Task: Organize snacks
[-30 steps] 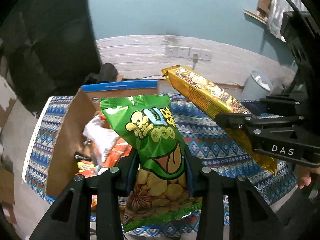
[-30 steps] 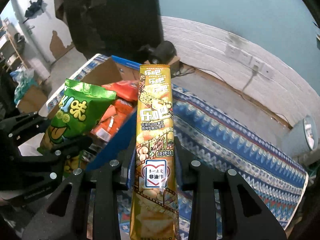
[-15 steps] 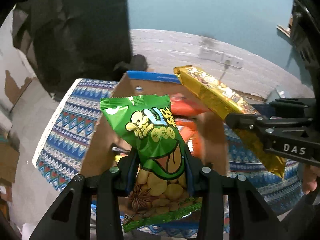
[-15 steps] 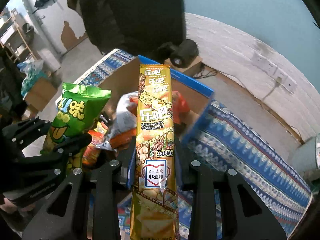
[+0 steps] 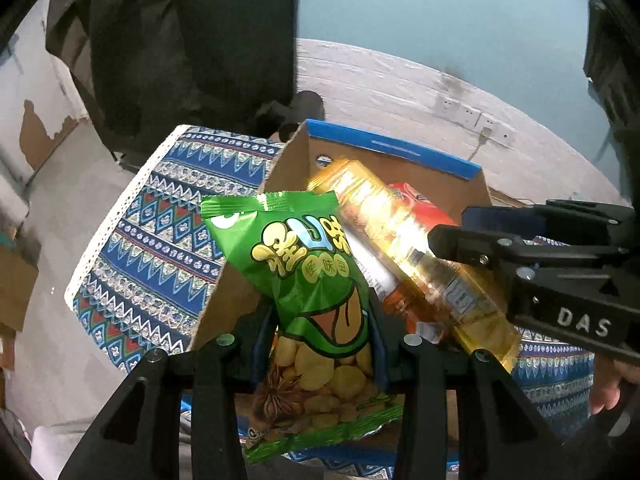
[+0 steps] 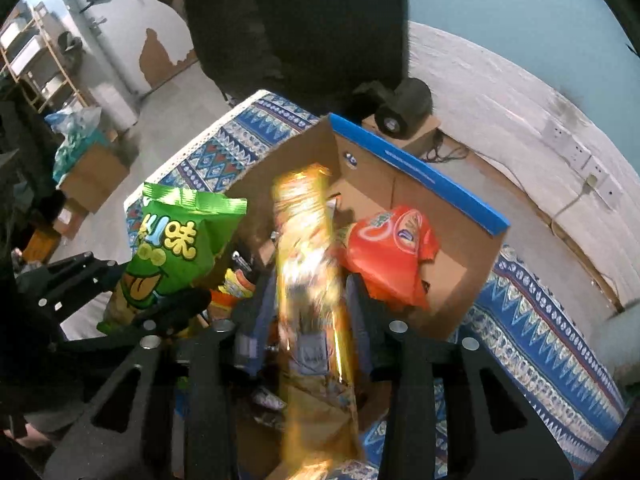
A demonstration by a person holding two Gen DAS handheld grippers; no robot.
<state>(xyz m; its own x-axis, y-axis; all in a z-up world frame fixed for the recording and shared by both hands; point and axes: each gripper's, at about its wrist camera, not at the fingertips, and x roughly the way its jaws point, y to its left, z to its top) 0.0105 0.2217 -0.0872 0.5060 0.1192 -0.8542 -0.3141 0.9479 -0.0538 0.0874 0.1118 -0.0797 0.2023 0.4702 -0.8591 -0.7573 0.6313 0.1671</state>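
Left tongs [image 5: 322, 344] clamp the lower half of a green snack bag [image 5: 310, 276], bag upright between the fingers, top edge pointing away. Right tongs [image 6: 310, 320] look opened around a long yellow snack pack [image 6: 310, 280]; pack is motion-blurred, lying between the fingers with gaps showing either side, so whether the fingers touch it I cannot tell. In the left view the yellow pack [image 5: 404, 248] slants just right of the green bag, its far tip over the cardboard box [image 5: 400, 152]. Beyond both tongs the box sits open on a blue patterned desk cloth [image 5: 160, 248]. Inside the box, right of the yellow pack, lies an orange snack bag [image 6: 390, 252]. Past the box, a dark chair back [image 6: 304, 20] and a white wall with sockets [image 5: 468, 112].
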